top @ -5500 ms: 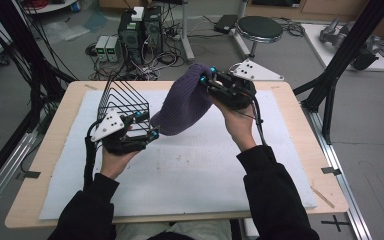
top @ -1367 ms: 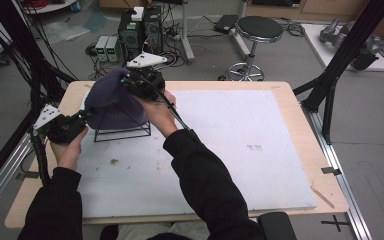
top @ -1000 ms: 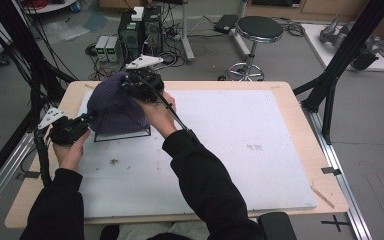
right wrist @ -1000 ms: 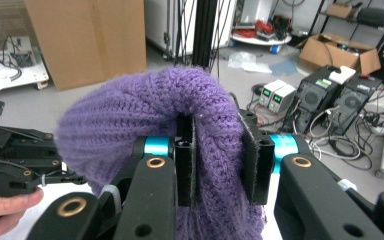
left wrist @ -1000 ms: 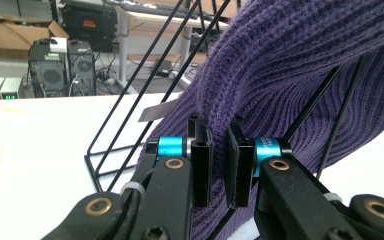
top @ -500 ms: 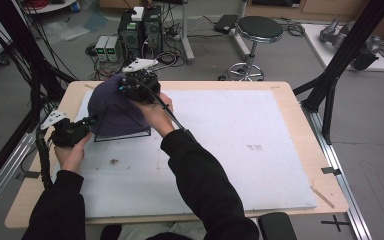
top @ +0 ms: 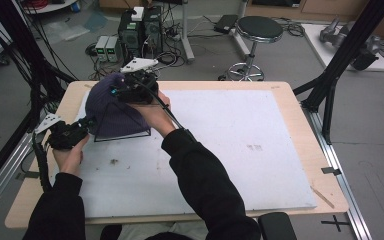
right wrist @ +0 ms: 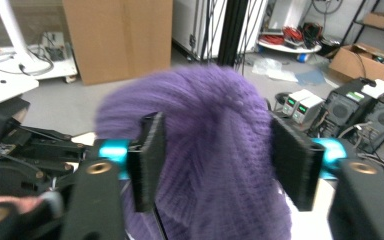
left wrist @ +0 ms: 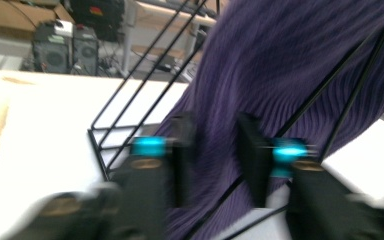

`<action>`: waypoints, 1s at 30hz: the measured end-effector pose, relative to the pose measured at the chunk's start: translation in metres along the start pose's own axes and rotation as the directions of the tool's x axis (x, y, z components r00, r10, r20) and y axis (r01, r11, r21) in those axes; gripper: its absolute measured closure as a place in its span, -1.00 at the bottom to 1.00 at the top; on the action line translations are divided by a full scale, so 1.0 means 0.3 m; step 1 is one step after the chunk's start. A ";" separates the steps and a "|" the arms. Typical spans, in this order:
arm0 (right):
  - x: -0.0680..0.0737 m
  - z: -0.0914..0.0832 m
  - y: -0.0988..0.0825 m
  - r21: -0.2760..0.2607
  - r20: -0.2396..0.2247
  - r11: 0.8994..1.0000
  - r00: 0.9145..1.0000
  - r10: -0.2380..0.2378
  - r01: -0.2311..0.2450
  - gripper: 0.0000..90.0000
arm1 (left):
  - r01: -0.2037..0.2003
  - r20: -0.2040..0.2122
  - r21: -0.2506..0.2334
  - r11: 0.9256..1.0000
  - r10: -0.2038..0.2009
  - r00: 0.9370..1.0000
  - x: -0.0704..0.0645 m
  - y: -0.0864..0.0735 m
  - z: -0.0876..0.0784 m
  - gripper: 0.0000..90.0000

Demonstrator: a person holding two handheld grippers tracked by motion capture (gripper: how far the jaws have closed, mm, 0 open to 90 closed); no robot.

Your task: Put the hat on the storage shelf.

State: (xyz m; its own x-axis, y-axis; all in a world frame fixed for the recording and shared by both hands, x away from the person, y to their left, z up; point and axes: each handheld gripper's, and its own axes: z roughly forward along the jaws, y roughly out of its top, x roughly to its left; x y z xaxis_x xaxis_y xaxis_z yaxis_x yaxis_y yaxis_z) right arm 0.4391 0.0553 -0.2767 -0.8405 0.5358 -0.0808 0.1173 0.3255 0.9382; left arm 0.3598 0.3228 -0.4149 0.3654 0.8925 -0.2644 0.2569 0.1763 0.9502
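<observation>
I have the purple knit hat [top: 111, 111] draped over the black wire basket [top: 130, 134], which stands on the white mat [top: 240, 150] at the far left of the table [top: 300, 107]. My right gripper [top: 130, 90] sits at the top of the hat, on its far side, pointing toward my left; its jaws have just been opening and now stand fairly wide, with the crown of the hat [right wrist: 215, 150] bulging up between them but, as far as I can judge, no longer pinched. My left gripper [top: 80, 131] is at the near left foot of the basket, level with the table, aimed right into the hanging side of the hat [left wrist: 280, 75]. Its jaws have also just been opening and stand part open, the ribbed cloth hanging between and behind them and a wire of the basket [left wrist: 130, 95] running up to one side; the view is blurred, so I cannot say whether a pad brushes the knit. The hat's long axis runs from the crown down to the brim, roughly upright and leaning with the basket's sloped side. The left gripper is the nearer to the brim, the right the nearer to the crown, so any tug to settle the hat lower would fall to my left.
</observation>
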 end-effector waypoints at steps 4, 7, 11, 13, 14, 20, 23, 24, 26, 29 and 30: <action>-0.022 -0.036 0.012 0.004 0.000 1.000 1.000 -0.002 0.002 -0.45 | -0.008 -0.016 -0.057 0.998 0.007 1.000 -0.010 0.017 -0.018 0.07; -0.044 -0.072 0.020 0.019 0.032 1.000 0.999 -0.001 0.000 -0.68 | -0.025 -0.039 -0.078 0.997 0.022 0.999 -0.018 0.026 -0.029 -0.22; -0.086 -0.148 0.030 0.013 0.064 1.000 0.998 0.013 -0.014 -0.74 | -0.066 -0.031 -0.092 0.994 0.063 0.998 -0.037 0.032 -0.039 -0.33; -0.103 -0.188 0.033 0.005 0.088 1.000 0.996 0.020 -0.020 -0.74 | -0.082 -0.037 -0.095 0.992 0.079 0.996 -0.050 0.035 -0.042 -0.34; -0.113 -0.206 0.033 0.000 0.095 1.000 0.995 0.023 -0.023 -0.75 | -0.083 -0.050 -0.091 0.992 0.079 0.996 -0.055 0.035 -0.041 -0.34; -0.153 -0.324 -0.017 -0.082 0.174 0.996 0.984 0.045 -0.031 -0.74 | -0.080 -0.054 -0.121 0.989 0.074 0.996 -0.074 0.043 -0.052 -0.36; -0.179 -0.385 -0.044 -0.095 0.213 0.995 0.975 0.062 -0.043 -0.74 | -0.095 -0.062 -0.135 0.986 0.087 0.994 -0.090 0.049 -0.062 -0.38; -0.187 -0.408 -0.052 -0.101 0.230 0.994 0.971 0.071 -0.048 -0.74 | -0.098 -0.064 -0.136 0.986 0.090 0.994 -0.095 0.050 -0.064 -0.40; -0.201 -0.451 -0.065 -0.112 0.255 0.992 0.964 0.079 -0.052 -0.74 | -0.109 -0.070 -0.147 0.983 0.100 0.993 -0.110 0.052 -0.069 -0.42; -0.212 -0.518 -0.084 -0.112 0.297 0.992 0.950 0.096 -0.065 -0.74 | -0.123 -0.075 -0.143 0.982 0.113 0.991 -0.125 0.049 -0.073 -0.47; -0.214 -0.543 -0.091 -0.111 0.311 0.991 0.945 0.100 -0.068 -0.74 | -0.124 -0.074 -0.141 0.982 0.115 0.991 -0.128 0.048 -0.075 -0.48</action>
State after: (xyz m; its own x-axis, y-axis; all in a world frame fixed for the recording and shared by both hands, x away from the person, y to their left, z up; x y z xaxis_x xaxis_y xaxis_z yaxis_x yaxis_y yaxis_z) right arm 0.4037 -0.1148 -0.2424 -0.6183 0.7811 -0.0872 0.1149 0.1995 0.9731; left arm 0.3292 0.3005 -0.3874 0.3249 0.9352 -0.1408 0.0805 0.1209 0.9894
